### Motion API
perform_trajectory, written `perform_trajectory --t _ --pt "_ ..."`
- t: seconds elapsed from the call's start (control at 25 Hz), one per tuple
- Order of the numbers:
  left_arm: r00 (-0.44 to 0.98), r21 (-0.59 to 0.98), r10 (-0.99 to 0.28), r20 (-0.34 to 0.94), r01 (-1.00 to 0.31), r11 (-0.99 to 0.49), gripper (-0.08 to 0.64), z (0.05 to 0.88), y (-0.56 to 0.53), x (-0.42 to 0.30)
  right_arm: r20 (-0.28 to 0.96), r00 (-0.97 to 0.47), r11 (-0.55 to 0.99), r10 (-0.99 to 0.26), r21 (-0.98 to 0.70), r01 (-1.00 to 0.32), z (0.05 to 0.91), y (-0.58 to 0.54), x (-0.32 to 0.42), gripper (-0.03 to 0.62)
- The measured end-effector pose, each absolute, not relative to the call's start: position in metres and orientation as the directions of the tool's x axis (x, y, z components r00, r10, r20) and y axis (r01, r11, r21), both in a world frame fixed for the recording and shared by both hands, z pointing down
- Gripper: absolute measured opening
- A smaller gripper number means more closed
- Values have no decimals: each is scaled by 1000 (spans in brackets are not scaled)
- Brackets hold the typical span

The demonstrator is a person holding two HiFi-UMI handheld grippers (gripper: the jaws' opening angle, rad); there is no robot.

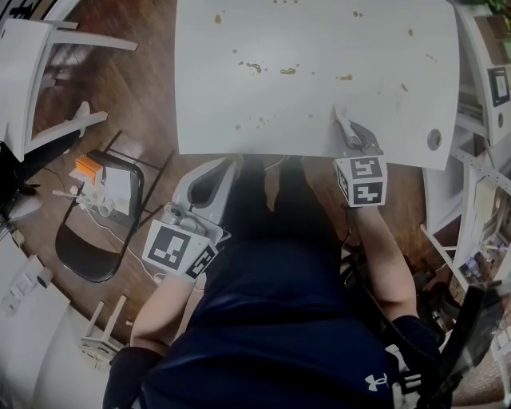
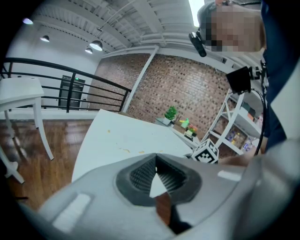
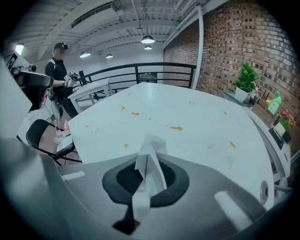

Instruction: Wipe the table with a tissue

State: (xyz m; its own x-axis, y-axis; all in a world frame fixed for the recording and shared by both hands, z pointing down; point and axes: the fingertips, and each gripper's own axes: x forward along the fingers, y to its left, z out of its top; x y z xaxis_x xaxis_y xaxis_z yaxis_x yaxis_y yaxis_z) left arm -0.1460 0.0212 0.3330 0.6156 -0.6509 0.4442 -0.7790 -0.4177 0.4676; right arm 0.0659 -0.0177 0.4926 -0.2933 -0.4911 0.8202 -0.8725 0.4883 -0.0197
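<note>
A white counter (image 1: 319,104) is seen ahead. The left gripper (image 1: 226,169) is held off the counter, just below its near edge, with its jaws pressed together on nothing. The right gripper (image 1: 346,128) is held over that edge, and a tissue (image 3: 149,164) is pinched in its jaws. Small brown stains (image 1: 287,71) are dotted over the counter.

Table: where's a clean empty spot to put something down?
Nothing stands on the table, only brown smears. The far middle, between the far specks, is bare; so is the near edge between the small drips and the right gripper with its tissue. The smeared middle band is messiest.
</note>
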Motion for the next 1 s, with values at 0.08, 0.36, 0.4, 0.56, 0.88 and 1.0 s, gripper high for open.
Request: perform_trajectory --t 0.08,0.36,0.4,0.56,0.88,1.0 --pt "619 467 -651 439 -776 -424 3 331 20 -146 816 -293 485 -497 -18 -874 487 -19 65 14" --pt "625 463 -661 414 -770 -438 3 319 18 -142 795 -324 492 -514 -36 -870 468 -19 55 14" --pt "626 464 -662 412 -770 -439 3 318 18 -143 793 -329 498 -512 -38 -867 467 -18 52 14" --pt "622 466 -665 412 -772 -433 3 317 21 -145 796 -346 516 -497 -49 -855 471 -17 42 14" --pt "587 459 -677 444 -798 -391 3 326 22 -168 811 -363 542 -459 -68 -838 490 -18 21 14" --pt "583 462 -675 453 -801 -381 3 330 24 -172 817 -362 542 -450 -72 -837 497 -18 19 14"
